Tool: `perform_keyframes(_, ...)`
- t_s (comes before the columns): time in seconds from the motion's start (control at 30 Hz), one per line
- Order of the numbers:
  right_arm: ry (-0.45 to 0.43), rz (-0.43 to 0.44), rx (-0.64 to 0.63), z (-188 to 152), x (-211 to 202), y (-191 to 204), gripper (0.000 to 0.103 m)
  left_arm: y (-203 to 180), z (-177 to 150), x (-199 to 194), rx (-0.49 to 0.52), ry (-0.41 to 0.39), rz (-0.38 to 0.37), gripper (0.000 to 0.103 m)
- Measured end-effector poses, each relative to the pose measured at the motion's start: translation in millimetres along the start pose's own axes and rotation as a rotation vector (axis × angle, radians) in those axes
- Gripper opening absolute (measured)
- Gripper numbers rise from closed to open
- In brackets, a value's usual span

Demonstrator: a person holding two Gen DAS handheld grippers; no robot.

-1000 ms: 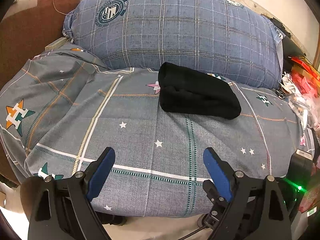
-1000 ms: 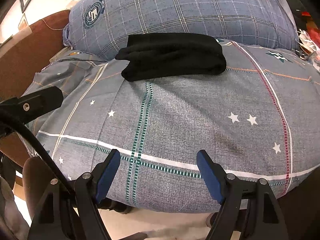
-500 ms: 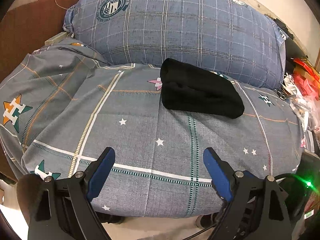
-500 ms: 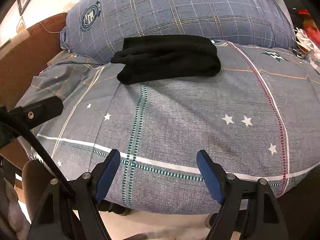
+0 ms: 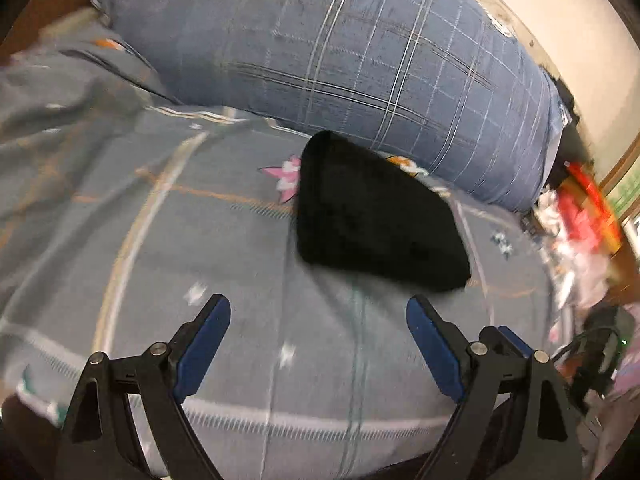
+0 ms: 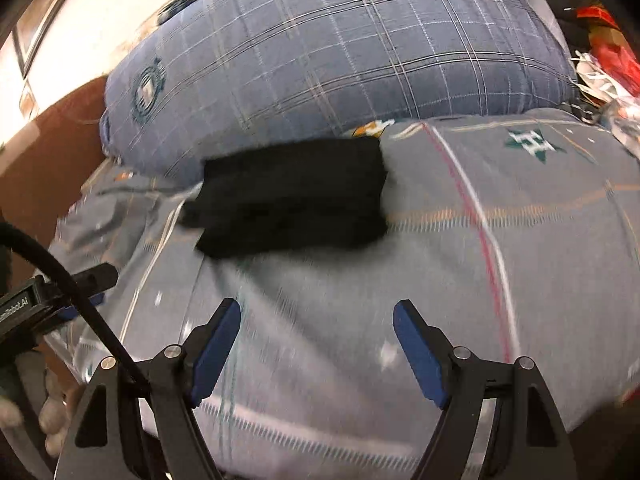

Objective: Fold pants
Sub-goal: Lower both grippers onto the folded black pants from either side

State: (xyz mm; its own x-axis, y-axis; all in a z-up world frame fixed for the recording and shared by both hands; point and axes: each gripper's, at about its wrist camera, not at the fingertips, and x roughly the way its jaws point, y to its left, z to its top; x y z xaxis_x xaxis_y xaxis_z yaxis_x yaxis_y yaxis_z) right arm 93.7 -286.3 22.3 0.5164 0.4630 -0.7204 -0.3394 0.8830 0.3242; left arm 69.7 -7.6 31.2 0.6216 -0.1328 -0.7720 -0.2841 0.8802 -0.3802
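Observation:
The black pants lie folded in a compact bundle on the grey patterned bedcover, close against the big blue plaid pillow. They also show in the right wrist view. My left gripper is open and empty, over the bedcover just short of the bundle. My right gripper is open and empty, also a little short of the bundle. The left gripper's body shows at the left edge of the right wrist view. Both views are motion-blurred.
A brown headboard or chair stands at the left. Red and white clutter lies at the right of the bed. The bedcover's front edge drops off just below the grippers.
Both grippers have moved forward towards the folded pants, which now look larger and nearer. Both stay open. The pants have not moved.

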Motion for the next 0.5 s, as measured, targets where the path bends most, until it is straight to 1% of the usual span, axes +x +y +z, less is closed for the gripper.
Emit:
perform_keyframes(0.1, 0.008, 0.036, 0.030, 39.7, 21.0, -18.9, 0.083, 4.3, 31.7, 37.5, -0.010, 0.047, -0.028, 0.089)
perform_keyframes(0.17, 0.015, 0.042, 0.041, 63.4, 38.4, -30.3, 0.083, 7.2, 49.1, 65.4, -0.032, 0.087, -0.087, 0.089)
perform_keyframes(0.23, 0.043, 0.065, 0.064, 83.8, 61.4, -43.4, 0.083, 11.5, 62.5, 90.2, -0.066, 0.125, -0.132, 0.089)
perform_keyframes(0.27, 0.062, 0.086, 0.088, 91.6, 72.9, -50.2, 0.083, 13.2, 69.3, 102.5, -0.076, 0.148, -0.169, 0.089)
perform_keyframes(0.3, 0.090, 0.114, 0.124, 99.3, 86.5, -57.9, 0.083, 14.0, 74.2, 117.4, -0.079, 0.180, -0.184, 0.089)
perform_keyframes(0.33, 0.108, 0.132, 0.155, 104.2, 97.0, -63.5, 0.083, 14.4, 76.1, 126.1, -0.082, 0.194, -0.189, 0.089)
perform_keyframes(0.37, 0.127, 0.155, 0.192, 109.7, 109.9, -70.7, 0.083, 14.8, 77.7, 134.9, -0.083, 0.211, -0.211, 0.089)
perform_keyframes(0.43, 0.150, 0.201, 0.221, 114.8, 124.9, -76.7, 0.082, 12.5, 78.6, 154.6, -0.066, 0.263, -0.258, 0.089)
perform_keyframes(0.5, 0.169, 0.238, 0.240, 120.5, 140.6, -79.6, 0.081, 3.8, 82.4, 160.0, -0.014, 0.234, -0.266, 0.094)
